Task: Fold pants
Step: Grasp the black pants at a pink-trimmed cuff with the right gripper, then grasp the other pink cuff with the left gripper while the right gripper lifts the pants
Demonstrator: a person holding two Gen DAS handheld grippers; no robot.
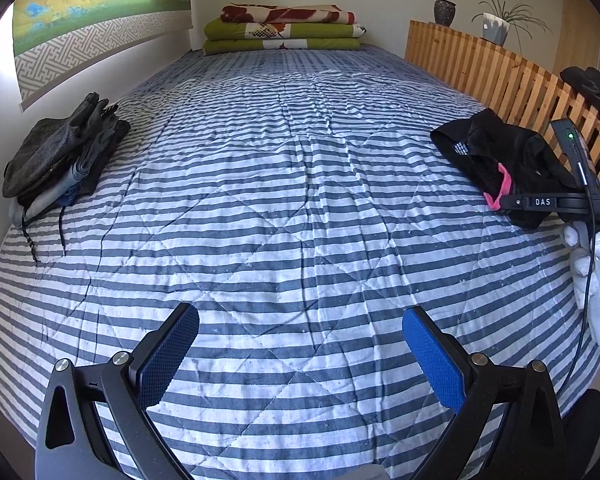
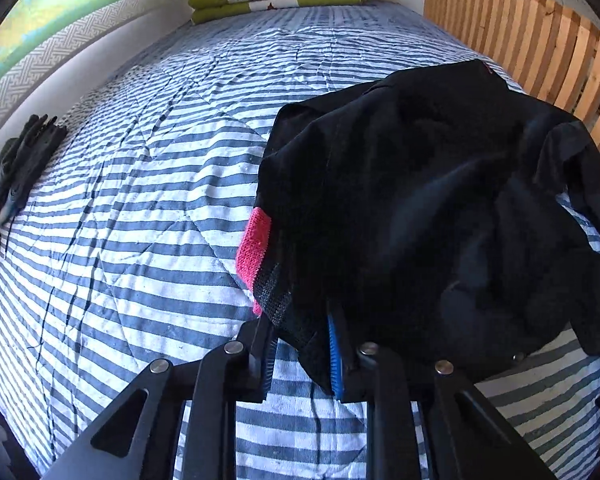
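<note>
Right gripper (image 2: pixel 300 354) pitched steeply down, clamped on black pants (image 2: pixel 440 208); left gripper (image 1: pixel 300 354) wide open, empty, above striped quilt (image 1: pixel 284 184).

1. The striped quilt (image 1: pixel 284 184) is stitched cloth, matt and creased all over.
2. The black pants (image 2: pixel 440 216) are soft matt fabric, with a pink ribbed knit band (image 2: pixel 254 244) (fuzzy at its edge).
3. The slatted headboard (image 1: pixel 496 68) is bare pale wood.
4. The left gripper (image 1: pixel 300 356) is matt black plastic, with blue textured pads (image 1: pixel 434 360) and shiny metal pins.
</note>
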